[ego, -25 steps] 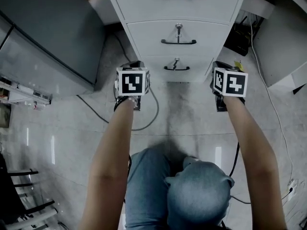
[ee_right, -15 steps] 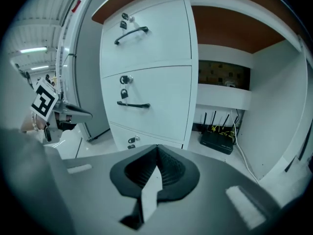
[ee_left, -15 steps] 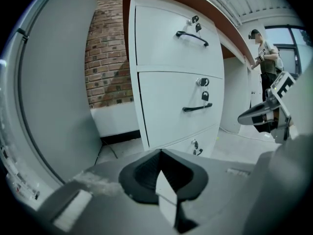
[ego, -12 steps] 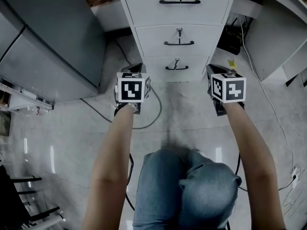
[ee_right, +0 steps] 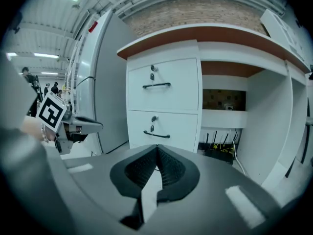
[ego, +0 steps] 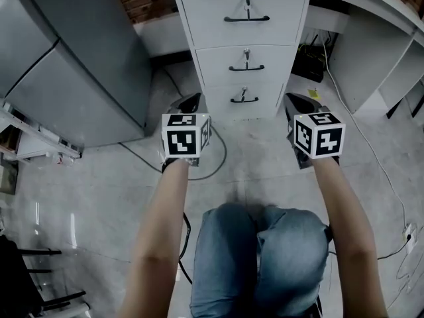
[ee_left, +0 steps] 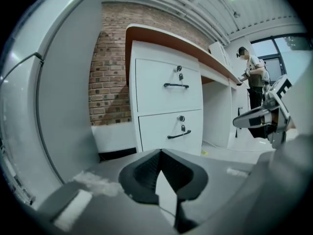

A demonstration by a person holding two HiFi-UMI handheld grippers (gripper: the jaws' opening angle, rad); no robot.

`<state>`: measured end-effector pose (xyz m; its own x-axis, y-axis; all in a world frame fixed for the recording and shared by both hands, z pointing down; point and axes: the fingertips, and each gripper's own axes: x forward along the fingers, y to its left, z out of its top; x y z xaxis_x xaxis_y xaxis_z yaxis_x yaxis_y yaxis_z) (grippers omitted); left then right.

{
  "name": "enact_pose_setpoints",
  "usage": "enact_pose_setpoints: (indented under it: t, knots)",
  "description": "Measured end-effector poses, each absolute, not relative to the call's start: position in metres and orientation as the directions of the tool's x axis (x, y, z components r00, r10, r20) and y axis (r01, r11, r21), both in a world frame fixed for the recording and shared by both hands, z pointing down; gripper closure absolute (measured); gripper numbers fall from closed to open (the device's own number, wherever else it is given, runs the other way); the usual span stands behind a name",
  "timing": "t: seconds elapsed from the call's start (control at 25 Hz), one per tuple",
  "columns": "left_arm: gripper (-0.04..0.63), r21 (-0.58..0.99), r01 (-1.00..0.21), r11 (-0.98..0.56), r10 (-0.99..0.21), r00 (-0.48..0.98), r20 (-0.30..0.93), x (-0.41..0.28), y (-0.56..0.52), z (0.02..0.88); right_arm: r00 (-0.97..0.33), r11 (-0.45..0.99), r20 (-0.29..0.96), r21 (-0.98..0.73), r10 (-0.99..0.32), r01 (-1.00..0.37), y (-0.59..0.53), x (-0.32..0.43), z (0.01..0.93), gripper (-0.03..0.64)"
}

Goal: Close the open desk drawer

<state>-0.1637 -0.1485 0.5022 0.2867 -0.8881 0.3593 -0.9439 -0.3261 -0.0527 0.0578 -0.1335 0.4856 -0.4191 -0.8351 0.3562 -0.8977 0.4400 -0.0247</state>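
White drawer unit [ego: 199, 42], three drawers [ego: 265, 55] seemingly shut, contents unseen

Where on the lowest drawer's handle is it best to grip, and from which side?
Probably the middle of the black bar handle of the lowest drawer, coming straight from the front. The bar lies level and stands off the drawer face, so jaws above and below should close around it.

In both gripper views the drawer unit [ee_left: 166, 102] ahead of the jaws has its lowest drawer [ego: 244, 97] hidden behind the gripper body below them. Far right of the left gripper's [ee_left: 160, 155] jaws, a person [ee_left: 254, 77] is too small to make out. So are the figures [ee_right: 30, 77] far left of the right gripper's [ee_right: 157, 151] jaws. To the right beyond those jaws, a dark box [ee_right: 218, 153] under the desk [ee_right: 210, 33] cannot be identified.
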Motion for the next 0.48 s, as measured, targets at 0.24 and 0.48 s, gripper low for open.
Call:
enact_pose_setpoints:
  t: [0.24, 0.48]
  knots:
    - [0.595, -0.069, -0.937, -0.343, -0.912, 0.314, 0.264, -0.157, -0.125, 0.451, -0.463, 0.470, 0.246, -0.033, -0.852, -0.882, -0.106, 0.039, 0.429, 0.618]
    - [0.595, -0.132, -0.921, -0.366, -0.924, 0.343, 0.169, -0.145, -0.108, 0.403, -0.487, 0.488, 0.144, -0.027, -0.862, -0.872, -0.080, 0.024, 0.382, 0.618]
